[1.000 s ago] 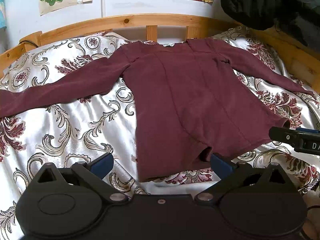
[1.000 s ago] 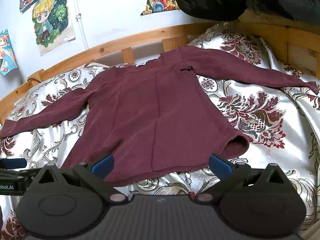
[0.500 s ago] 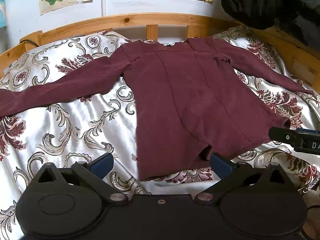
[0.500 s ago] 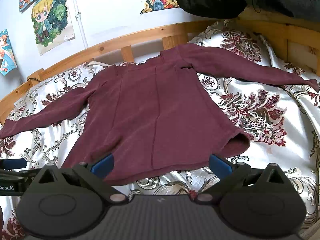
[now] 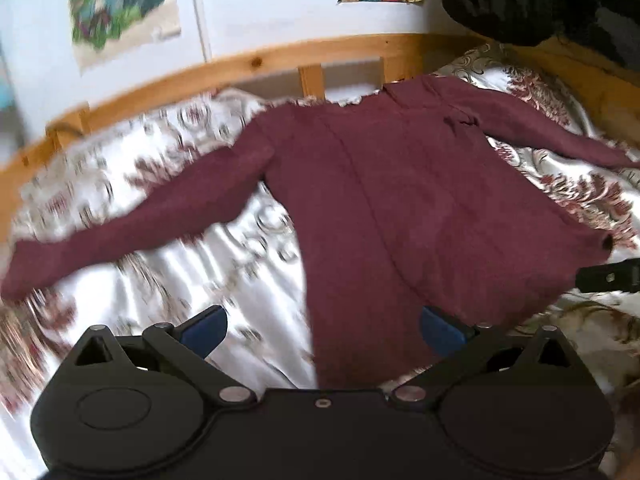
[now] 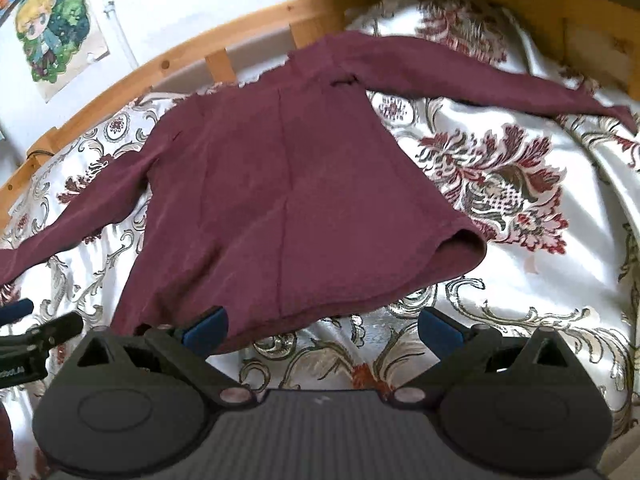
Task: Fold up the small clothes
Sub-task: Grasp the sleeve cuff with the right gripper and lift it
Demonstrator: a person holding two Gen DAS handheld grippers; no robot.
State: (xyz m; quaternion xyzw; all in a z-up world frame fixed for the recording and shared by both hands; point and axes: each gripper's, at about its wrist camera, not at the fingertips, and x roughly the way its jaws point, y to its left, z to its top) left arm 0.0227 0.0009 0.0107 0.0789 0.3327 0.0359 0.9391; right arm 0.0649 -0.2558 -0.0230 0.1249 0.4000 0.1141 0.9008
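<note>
Now both grippers, left gripper (image 5: pixel 322 328) and right gripper (image 6: pixel 322 326), gaped wide and empty, closer to the hem than before. Beyond them, the maroon top (image 6: pixel 280 184) lay flat, sleeves spread, on the patterned bedspread (image 6: pixel 520 280).

White wall (image 5: pixel 280 8) with cartoon posters (image 6: pixel 52 40), wooden bed rail (image 5: pixel 248 64), floral satin bedspread (image 6: pixel 500 184).

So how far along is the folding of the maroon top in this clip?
Done: the maroon long-sleeved top lies spread flat on the floral satin bedspread, both sleeves stretched out. In hand: nothing yet; the left gripper and right gripper are both open near the hem, holding no cloth. Left: every fold, as sleeves and body show none.
</note>
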